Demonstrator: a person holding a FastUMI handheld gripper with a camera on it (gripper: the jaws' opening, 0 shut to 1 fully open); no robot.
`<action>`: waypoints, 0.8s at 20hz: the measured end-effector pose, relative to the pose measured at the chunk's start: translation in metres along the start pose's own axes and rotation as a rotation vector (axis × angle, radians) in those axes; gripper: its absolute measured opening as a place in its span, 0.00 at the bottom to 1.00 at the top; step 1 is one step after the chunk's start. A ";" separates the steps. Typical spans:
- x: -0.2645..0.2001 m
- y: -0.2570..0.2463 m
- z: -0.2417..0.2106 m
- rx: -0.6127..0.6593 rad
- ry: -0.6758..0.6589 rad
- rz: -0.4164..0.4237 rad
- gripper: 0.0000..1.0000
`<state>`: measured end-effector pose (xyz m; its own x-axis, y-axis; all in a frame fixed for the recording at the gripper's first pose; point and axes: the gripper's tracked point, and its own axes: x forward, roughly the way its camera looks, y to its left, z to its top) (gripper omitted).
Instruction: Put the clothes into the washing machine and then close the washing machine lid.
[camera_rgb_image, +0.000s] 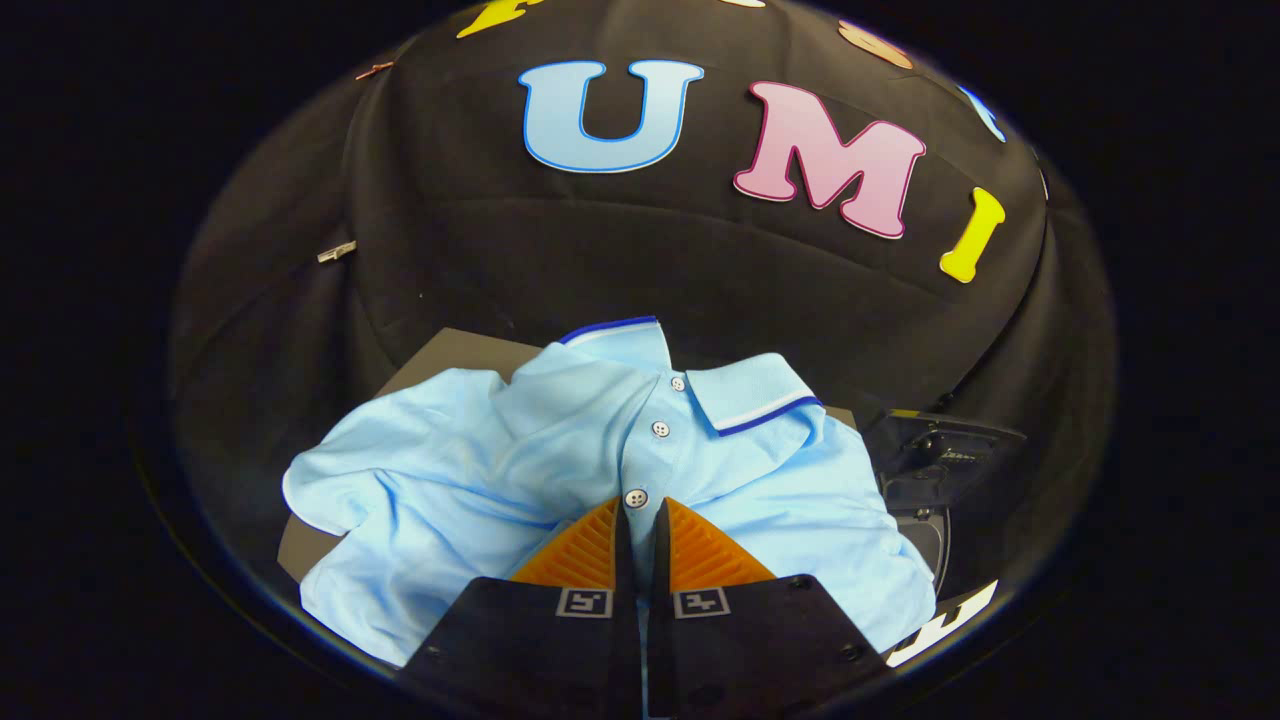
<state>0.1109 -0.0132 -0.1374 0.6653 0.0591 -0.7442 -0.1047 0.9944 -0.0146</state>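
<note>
Broadly, a light blue polo shirt (560, 470) lies rumpled over a dark flat surface (455, 352), collar toward twelve o'clock. At three o'clock of it sits a dark machine part (935, 465), contents hidden. The gripper (640, 520) has its fingers nearly pressed together, pinching the shirt's button placket at six o'clock, below the lowest button (636, 497).

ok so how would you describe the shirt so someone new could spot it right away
On the grey table in front of the black cloth wall lies a crumpled light blue polo shirt, spread under and ahead of the gripper. Its dark-blue-edged collar and white buttons mark it out; the fingers are closed on its button strip.
</note>
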 end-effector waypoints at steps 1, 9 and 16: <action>-0.009 -0.001 0.007 -0.001 -0.028 0.020 0.08; -0.042 -0.034 -0.003 -0.017 -0.050 0.045 0.05; -0.054 -0.068 -0.002 0.041 -0.028 0.180 0.06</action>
<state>0.0811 -0.0846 -0.0974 0.6588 0.2379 -0.7137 -0.1940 0.9703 0.1444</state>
